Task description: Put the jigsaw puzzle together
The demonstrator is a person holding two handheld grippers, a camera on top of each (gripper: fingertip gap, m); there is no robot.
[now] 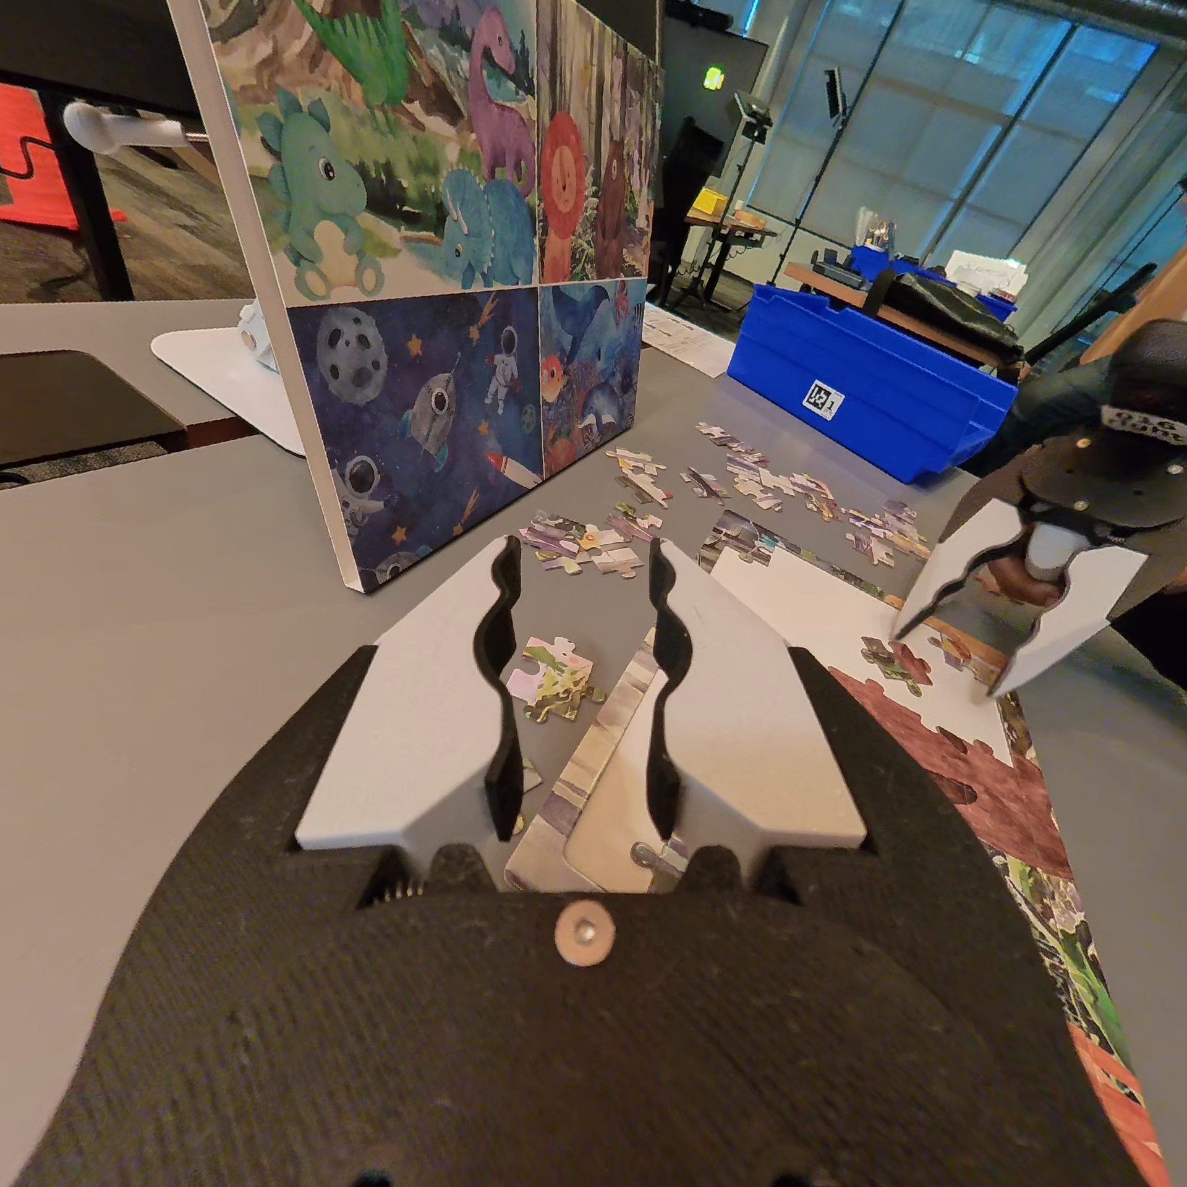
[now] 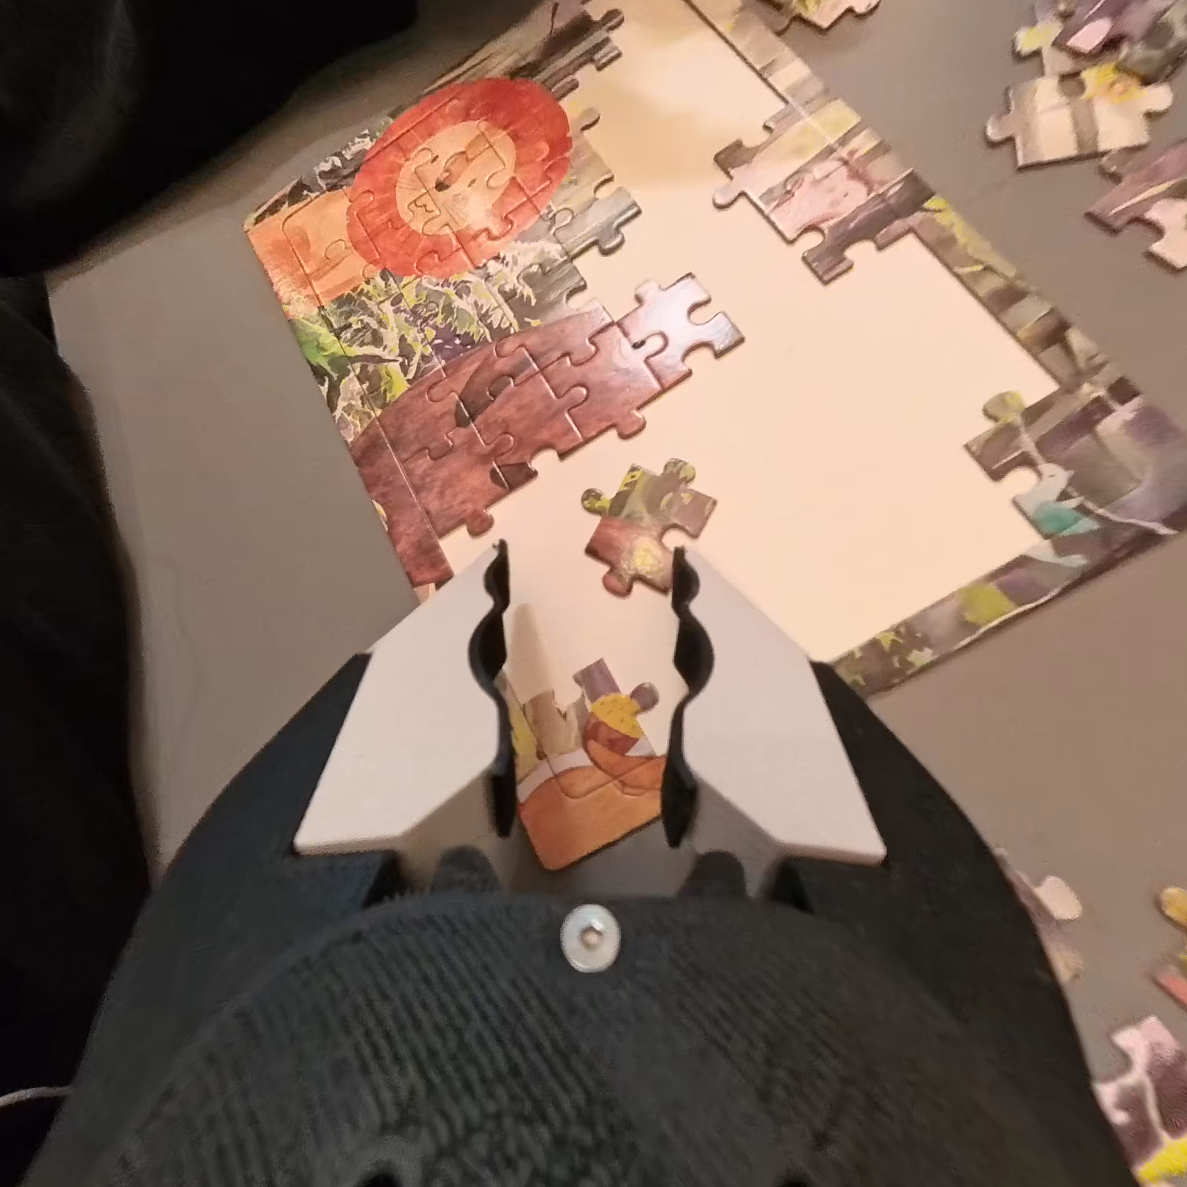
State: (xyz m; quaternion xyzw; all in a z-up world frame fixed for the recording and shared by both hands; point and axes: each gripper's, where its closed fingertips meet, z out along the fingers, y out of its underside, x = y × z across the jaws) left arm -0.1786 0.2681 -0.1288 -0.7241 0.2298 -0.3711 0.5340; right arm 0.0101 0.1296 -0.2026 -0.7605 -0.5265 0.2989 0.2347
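The partly built jigsaw (image 2: 514, 411) lies on a white backing sheet (image 2: 803, 385), with a lion, a brown bear and part of the border joined. My right gripper (image 2: 589, 555) is open and empty, low over the sheet. A loose green-and-brown piece (image 2: 649, 523) lies just ahead of its right fingertip. The same gripper (image 1: 944, 665) and piece (image 1: 896, 665) show in the left wrist view. My left gripper (image 1: 583, 559) is open and empty above the grey table (image 1: 193, 610), over a loose pink-and-green piece (image 1: 555, 681) beside the puzzle's corner (image 1: 610, 758).
A picture board (image 1: 449, 257) with four sample scenes stands upright at the back left. Several loose pieces (image 1: 771, 482) lie scattered behind the puzzle, more at the right (image 2: 1079, 115). A blue bin (image 1: 867, 385) sits at the far right. The right gripper is farther from the loose pink-and-green piece (image 1: 555, 681), some 20 cm, than the left, some 8 cm.
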